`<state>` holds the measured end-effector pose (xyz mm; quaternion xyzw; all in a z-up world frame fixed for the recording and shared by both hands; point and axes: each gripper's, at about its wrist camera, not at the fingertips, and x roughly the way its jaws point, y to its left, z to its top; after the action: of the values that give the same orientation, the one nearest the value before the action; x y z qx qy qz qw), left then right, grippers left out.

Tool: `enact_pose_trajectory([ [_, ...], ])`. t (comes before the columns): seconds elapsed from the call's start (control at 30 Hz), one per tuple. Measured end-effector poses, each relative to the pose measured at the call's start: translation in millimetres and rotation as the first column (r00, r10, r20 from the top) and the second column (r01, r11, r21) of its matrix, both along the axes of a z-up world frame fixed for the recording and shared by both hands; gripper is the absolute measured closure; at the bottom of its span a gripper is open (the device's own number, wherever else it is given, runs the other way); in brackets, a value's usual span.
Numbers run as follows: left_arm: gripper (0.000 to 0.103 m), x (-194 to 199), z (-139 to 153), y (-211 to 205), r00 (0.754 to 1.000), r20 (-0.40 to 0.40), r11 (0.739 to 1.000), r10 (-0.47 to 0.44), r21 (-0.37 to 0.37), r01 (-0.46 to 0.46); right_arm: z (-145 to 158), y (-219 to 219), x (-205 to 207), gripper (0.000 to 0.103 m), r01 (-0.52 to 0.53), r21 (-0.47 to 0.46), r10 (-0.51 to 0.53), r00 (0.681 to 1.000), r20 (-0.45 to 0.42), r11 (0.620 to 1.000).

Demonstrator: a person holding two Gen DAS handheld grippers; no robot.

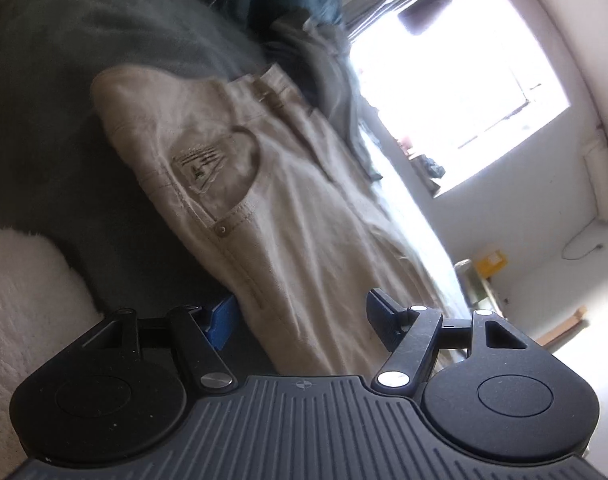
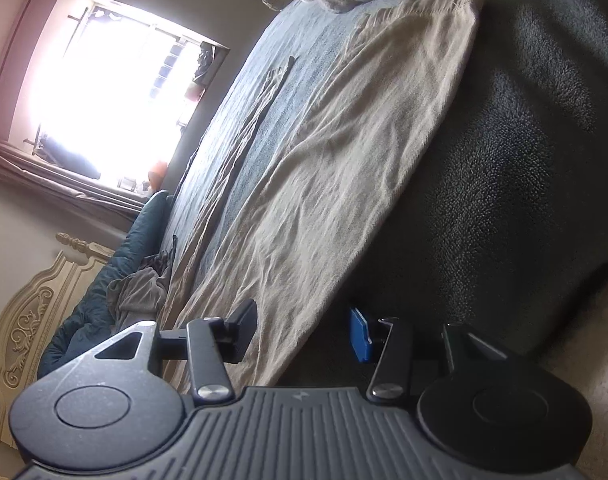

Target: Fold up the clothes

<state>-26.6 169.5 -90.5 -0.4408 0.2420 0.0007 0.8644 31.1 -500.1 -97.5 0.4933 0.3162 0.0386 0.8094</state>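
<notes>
Beige trousers [image 1: 287,208] lie flat on a dark grey-green blanket [image 1: 63,80] on a bed. The left wrist view shows the waistband end with a back pocket and a sewn patch [image 1: 199,164]. My left gripper [image 1: 299,320] is open, its fingers either side of the trousers' near edge. The right wrist view shows a trouser leg [image 2: 324,168] running away to its hem at the top. My right gripper [image 2: 304,332] is open, its fingers straddling the leg's near edge, blue pad [image 2: 360,334] on the blanket side.
A white fluffy cover [image 1: 19,300] lies at the left. Dark clothes are piled near the bright window [image 1: 456,92]. In the right wrist view a grey garment [image 2: 139,292], a teal quilt [image 2: 103,280] and a cream carved headboard [image 2: 31,332] stand at the left.
</notes>
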Motion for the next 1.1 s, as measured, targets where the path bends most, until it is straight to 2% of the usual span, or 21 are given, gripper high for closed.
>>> enact_pose_trajectory([
  [0.17,0.035,-0.5,-1.7,-8.4,0.999,-0.005,0.999,-0.038,0.017,0.038,2.6,-6.3,1.3,0.052,0.041,0.002,-0.041,0.999,0.009,0.999],
  [0.33,0.035,1.9,-1.7,-2.2,0.998,0.051,0.999,-0.020,-0.045,0.022,-6.5,-13.0,2.2,0.052,0.093,0.053,-0.094,0.996,0.006,0.994],
  [0.43,0.035,2.8,-4.7,2.4,0.998,0.065,0.996,-0.012,-0.084,0.018,-14.0,-5.8,1.0,0.053,0.042,0.105,-0.043,0.999,0.008,0.994],
  [0.57,0.036,0.7,-7.7,3.4,0.998,0.063,0.997,-0.012,-0.076,0.017,-22.5,2.8,0.2,0.053,-0.031,0.167,0.030,0.999,0.011,0.985],
  [0.67,0.037,1.0,-6.8,5.0,0.998,0.057,0.998,-0.010,-0.069,0.014,-20.8,-5.6,0.7,0.055,0.014,0.153,-0.015,1.000,0.009,0.988],
  [0.73,0.037,1.0,-7.2,6.0,0.998,0.054,0.998,-0.010,-0.067,0.013,-19.0,-19.4,-0.5,0.056,0.078,0.139,-0.081,0.997,0.016,0.987],
  [0.87,0.038,-0.1,-9.2,9.8,0.999,0.047,0.998,-0.008,-0.063,0.011,-25.8,-26.5,-0.9,0.057,0.139,0.181,-0.143,0.990,0.012,0.974],
  [0.93,0.038,1.6,-9.1,9.5,0.999,0.044,0.998,-0.006,-0.055,0.008,-26.1,-16.3,-1.7,0.057,0.110,0.163,-0.114,0.993,0.019,0.980],
  [1.1,0.038,7.6,-6.1,4.2,0.999,0.032,1.000,0.000,-0.015,0.001,-31.5,1.8,-3.5,0.057,0.043,0.192,-0.047,0.999,0.015,0.980],
])
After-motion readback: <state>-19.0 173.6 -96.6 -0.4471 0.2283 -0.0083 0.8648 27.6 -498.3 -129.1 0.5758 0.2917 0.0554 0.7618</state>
